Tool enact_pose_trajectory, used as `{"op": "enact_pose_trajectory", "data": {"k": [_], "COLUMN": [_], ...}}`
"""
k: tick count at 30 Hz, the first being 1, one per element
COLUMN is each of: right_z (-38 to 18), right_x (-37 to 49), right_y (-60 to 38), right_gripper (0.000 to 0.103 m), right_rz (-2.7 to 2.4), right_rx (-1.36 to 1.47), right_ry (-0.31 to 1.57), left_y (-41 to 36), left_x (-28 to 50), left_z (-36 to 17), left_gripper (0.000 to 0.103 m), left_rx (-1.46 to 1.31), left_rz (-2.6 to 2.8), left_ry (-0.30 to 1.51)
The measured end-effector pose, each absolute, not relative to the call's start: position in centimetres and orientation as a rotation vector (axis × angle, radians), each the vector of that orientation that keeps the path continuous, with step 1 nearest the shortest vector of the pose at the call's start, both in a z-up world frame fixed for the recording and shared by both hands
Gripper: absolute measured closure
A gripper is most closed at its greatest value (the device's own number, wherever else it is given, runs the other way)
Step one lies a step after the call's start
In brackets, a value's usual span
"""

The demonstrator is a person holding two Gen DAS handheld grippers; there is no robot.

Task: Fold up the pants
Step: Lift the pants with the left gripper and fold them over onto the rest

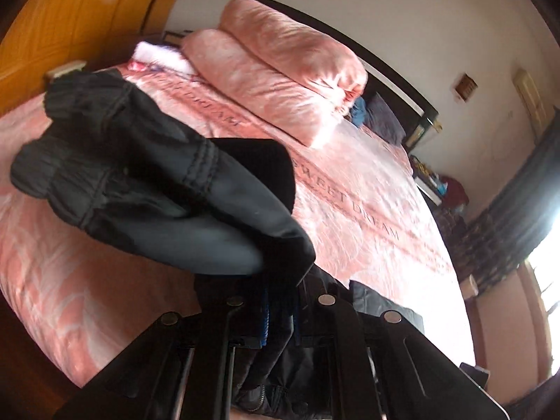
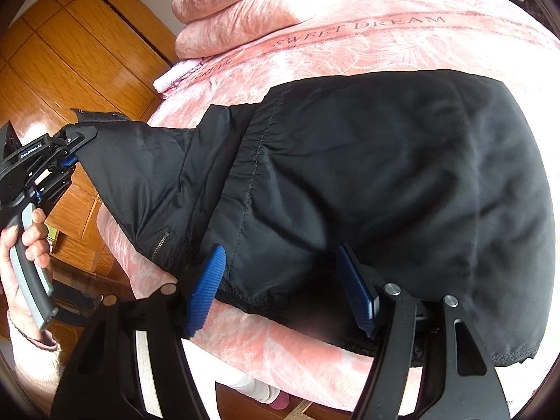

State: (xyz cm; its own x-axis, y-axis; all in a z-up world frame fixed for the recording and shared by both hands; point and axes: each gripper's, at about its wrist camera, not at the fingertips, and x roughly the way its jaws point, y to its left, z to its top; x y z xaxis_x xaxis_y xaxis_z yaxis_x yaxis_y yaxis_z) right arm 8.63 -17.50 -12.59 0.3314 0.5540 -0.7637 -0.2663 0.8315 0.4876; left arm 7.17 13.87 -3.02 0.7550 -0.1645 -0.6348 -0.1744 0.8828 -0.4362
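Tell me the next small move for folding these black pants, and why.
Probably carry the left gripper across toward the far edge of the pants: it is shut on a lifted corner, while the right gripper, open, straddles the near edge on the bed.

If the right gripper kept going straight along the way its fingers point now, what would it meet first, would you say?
Most likely the black pants. The right gripper stands open, its blue fingers straddling the near edge of the cloth on the pink bedspread. Going on, it would push into the fabric, though depth is hard to judge.
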Motion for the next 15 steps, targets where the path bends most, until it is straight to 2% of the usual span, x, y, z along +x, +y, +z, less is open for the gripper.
{"op": "enact_pose_trajectory", "data": {"k": [10,15], "right_z": [-11.8,-11.8], "right_x": [9.4,9.7], "right_y": [-20.6,-21.3], "right_gripper": [0.037,0.037], "right_rz": [0.479,0.462], "right_rx": [0.361,0.368], "right_ry": [1.080,1.073], "left_y": [1.9,-0.4], "left_x": [7.9,7.9], "left_z": [-5.6,-6.6], "left_gripper": [0.089,0.078], "left_rx": [-0.048,0.036], "left_rz": [-0.144,-0.215], "left_ry": [0.897,0.971]}}
